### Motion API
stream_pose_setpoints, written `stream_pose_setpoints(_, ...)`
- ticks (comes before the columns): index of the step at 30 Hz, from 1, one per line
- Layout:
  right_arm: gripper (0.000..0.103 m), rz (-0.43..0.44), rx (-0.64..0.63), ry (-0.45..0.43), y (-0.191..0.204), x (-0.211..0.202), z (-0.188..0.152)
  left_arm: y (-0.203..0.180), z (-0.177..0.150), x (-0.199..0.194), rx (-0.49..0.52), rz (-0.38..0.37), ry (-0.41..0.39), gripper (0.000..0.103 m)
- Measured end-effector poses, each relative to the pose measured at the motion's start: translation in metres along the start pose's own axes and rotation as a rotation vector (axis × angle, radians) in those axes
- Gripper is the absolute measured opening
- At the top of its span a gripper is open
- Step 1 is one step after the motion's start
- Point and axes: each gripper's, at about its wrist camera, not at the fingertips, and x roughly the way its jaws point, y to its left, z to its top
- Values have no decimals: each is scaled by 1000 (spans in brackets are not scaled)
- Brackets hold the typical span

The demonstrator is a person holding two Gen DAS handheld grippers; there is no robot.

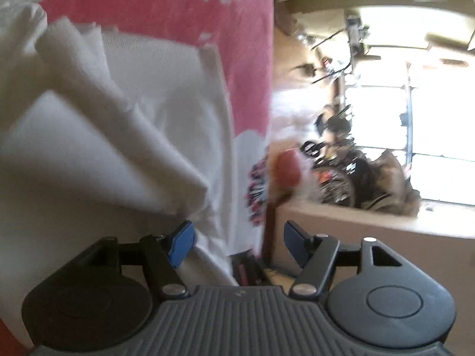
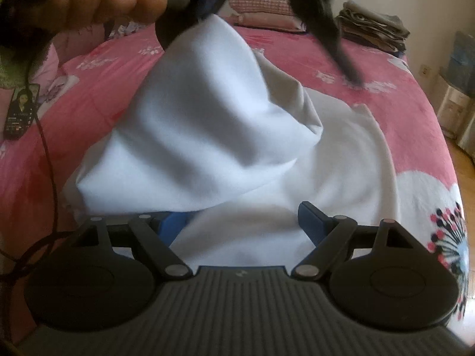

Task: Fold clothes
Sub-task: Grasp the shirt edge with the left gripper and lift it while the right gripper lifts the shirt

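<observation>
Left gripper [image 1: 237, 238] open (bed edge [image 1: 268, 89] beside).

Home bedroom. Bed [image 2: 400, 112] w/ pink floral bedspread [image 2: 101, 95] fills most of the right wrist view, ahead of the hand-held gripper. Pillows [image 2: 261, 3] at the far end, beyond the gripper; stack of folded fabrics [image 2: 374, 26] far right of it, by the wall. Phone [image 2: 22, 109] w/ cable lies on the spread, left of the gripper. Wooden floor [image 2: 463, 160] past the bed's right edge, plus pale household items [image 2: 454, 106] against the wall. Left wrist view, blurred: bright window [image 1: 415, 103] ahead-right of that gripper, dark clutter [image 1: 356, 175] below it, can't tell what. White garment [image 2: 237, 148] spread on the bed.
</observation>
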Motion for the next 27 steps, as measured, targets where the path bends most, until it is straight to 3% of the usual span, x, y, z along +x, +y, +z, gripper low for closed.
stream_pose_setpoints(5,82,1,104,16,-15,-20,-15,-12,-12,-41,90,-63,-66,72)
stream_pose_setpoints(8,82,6,222,24,-29,-34,-25,-7,-20,-81,121,-37,-120,73)
stream_pose_setpoints(12,82,28,425,-18,-52,-58,-32,7,-32,-157,148,55,-261,73)
stream_pose_setpoints(17,82,129,660,-109,-71,-75,-19,15,-66,-232,223,300,-479,79)
stream_pose_setpoints(20,82,201,758,-157,-70,-77,-9,26,-94,-218,244,436,-421,80)
stream_pose_setpoints(22,82,222,778,-161,-60,-77,-4,37,-116,-188,298,522,-354,80)
stream_pose_setpoints(25,82,216,757,-136,-37,-74,3,51,-149,-138,412,585,-231,77)
stream_pose_setpoints(27,82,185,729,-98,-21,-69,7,52,-167,-111,518,625,-197,77)
